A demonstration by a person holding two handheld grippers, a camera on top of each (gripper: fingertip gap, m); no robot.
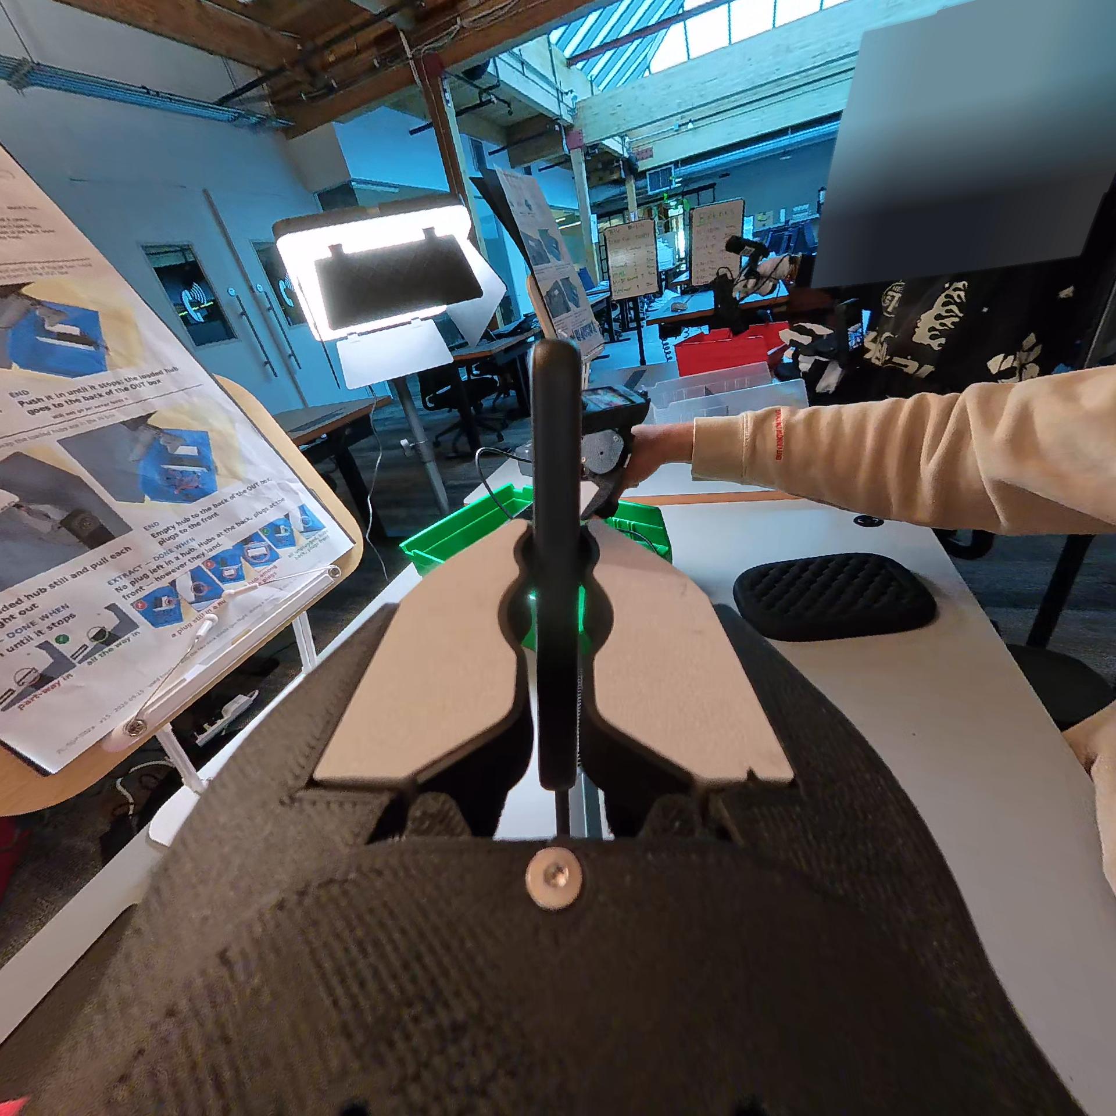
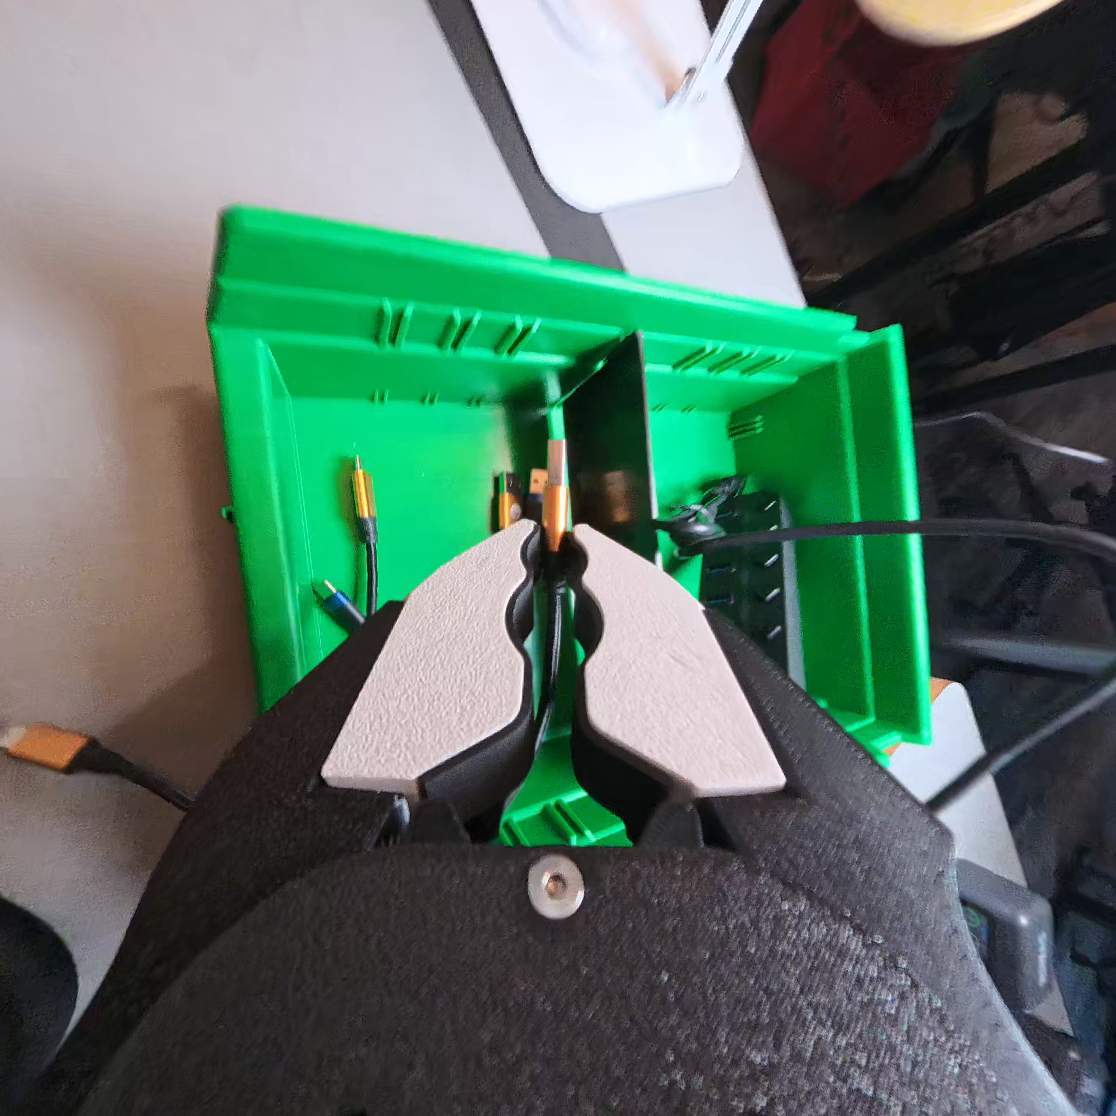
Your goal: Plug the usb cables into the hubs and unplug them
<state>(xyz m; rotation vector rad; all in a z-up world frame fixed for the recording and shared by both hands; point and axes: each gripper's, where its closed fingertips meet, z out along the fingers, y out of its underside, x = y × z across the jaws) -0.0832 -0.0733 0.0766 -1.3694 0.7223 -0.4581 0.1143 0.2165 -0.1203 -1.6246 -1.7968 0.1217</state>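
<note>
My left gripper is shut on a slim black hub, held edge-on and upright above the white table. My right gripper is shut on a USB cable just behind its orange plug, whose metal tip points forward over the green bin. A black divider splits the bin. The left compartment holds more cables, one with an orange plug and one with a blue plug. Another black hub lies in the right compartment. The right gripper also shows in the left wrist view, over the bin.
An instruction sheet on a tilted board stands at the left. A black ribbed pad lies on the table. A person's beige sleeve reaches in from the right. A loose orange-plug cable lies on the table left of the bin.
</note>
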